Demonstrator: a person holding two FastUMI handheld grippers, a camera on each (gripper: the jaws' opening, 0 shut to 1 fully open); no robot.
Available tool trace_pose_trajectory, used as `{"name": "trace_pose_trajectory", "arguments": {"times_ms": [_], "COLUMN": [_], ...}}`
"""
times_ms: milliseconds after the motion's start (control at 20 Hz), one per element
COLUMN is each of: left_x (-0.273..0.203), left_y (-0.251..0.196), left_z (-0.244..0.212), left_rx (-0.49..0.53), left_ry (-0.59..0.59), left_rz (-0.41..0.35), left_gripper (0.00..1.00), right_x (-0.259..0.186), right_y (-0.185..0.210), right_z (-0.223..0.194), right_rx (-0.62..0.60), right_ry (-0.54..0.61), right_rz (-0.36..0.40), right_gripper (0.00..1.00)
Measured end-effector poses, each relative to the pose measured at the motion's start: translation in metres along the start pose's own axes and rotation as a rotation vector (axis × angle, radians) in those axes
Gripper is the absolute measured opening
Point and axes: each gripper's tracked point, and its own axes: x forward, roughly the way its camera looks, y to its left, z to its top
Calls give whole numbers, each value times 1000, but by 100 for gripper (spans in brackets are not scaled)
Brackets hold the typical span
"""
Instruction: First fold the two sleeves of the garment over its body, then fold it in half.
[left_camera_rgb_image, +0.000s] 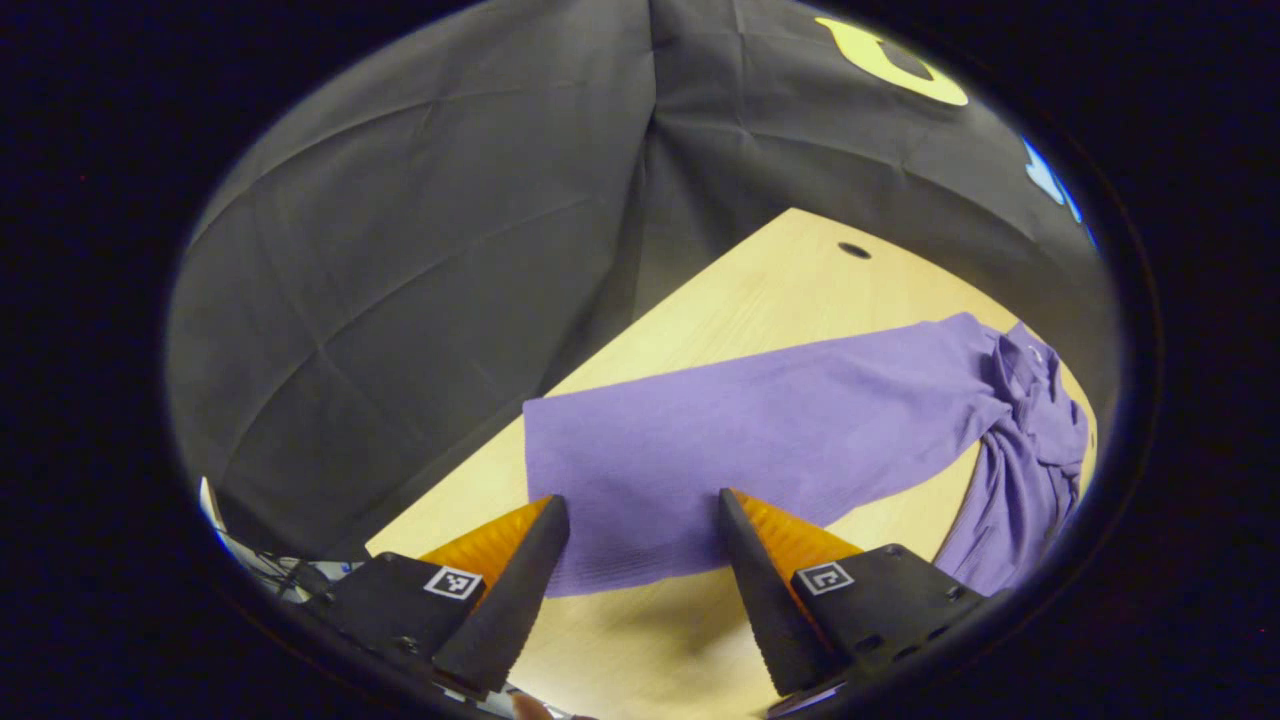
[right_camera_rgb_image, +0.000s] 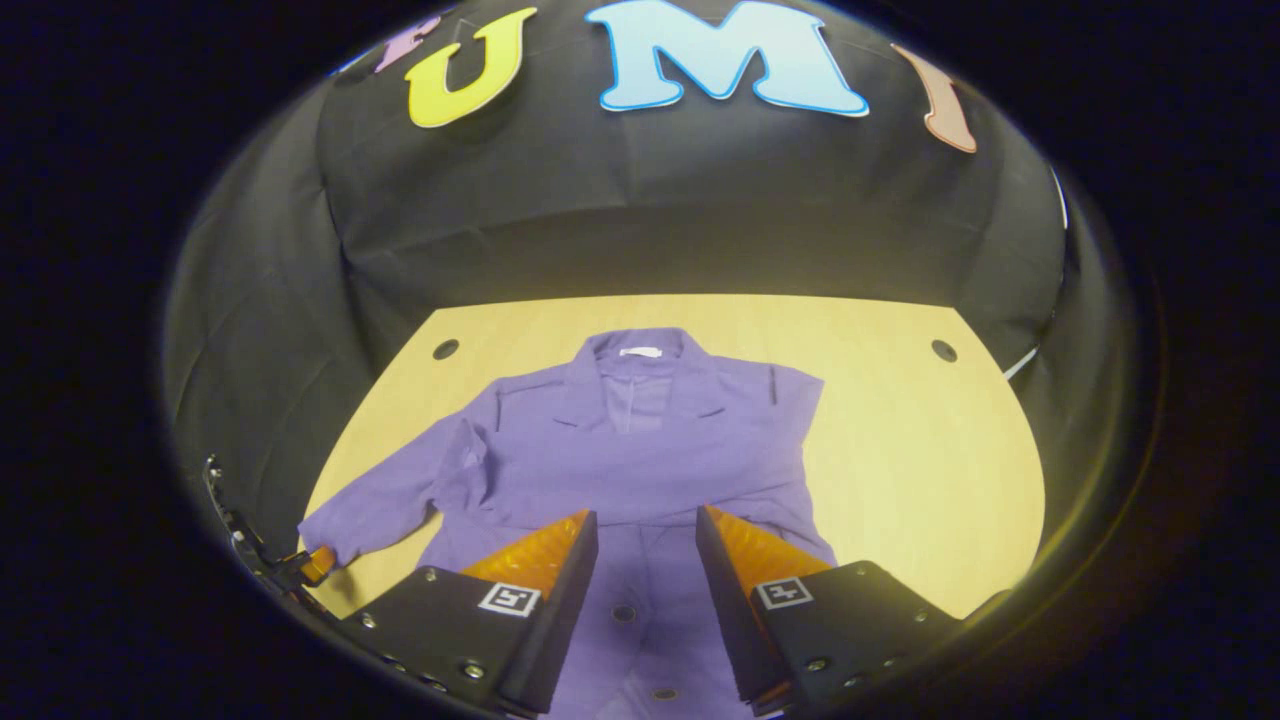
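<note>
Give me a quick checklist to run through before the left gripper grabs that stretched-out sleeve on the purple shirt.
1. Left gripper open: ok, its fingers stand apart with nothing between them.
2. Aim: ok, the sleeve cuff end lies right ahead between the fingers.
3. Sleeve flat and reachable on the table: ok, it lies stretched out.
4. Other sleeve already folded: ok, it lies across the purple shirt body.
5. Right gripper out of the way: ok, open above the shirt's lower body, holding nothing.
6. Fingers touching fabric: cannot tell.
</note>
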Motion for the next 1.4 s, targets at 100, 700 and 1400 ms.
{"name": "trace_pose_trajectory", "arguments": {"times_ms": [100, 700, 1400], "left_x": [1, 9, 9], "left_y": [1, -25, -49], "left_z": [1, 8, 41], "left_rx": [-5, 18, 67], "left_ry": [10, 5, 51], "left_rz": [16, 21, 118], "left_gripper": [100, 60, 7], "right_x": [-6, -34, -44], "right_y": [2, -6, -39], "right_z": [-2, -49, -42], "right_rx": [-6, 24, 112], "right_ry": [-1, 58, 19], "right_rz": [16, 33, 39], "right_gripper": [64, 64, 64]}}
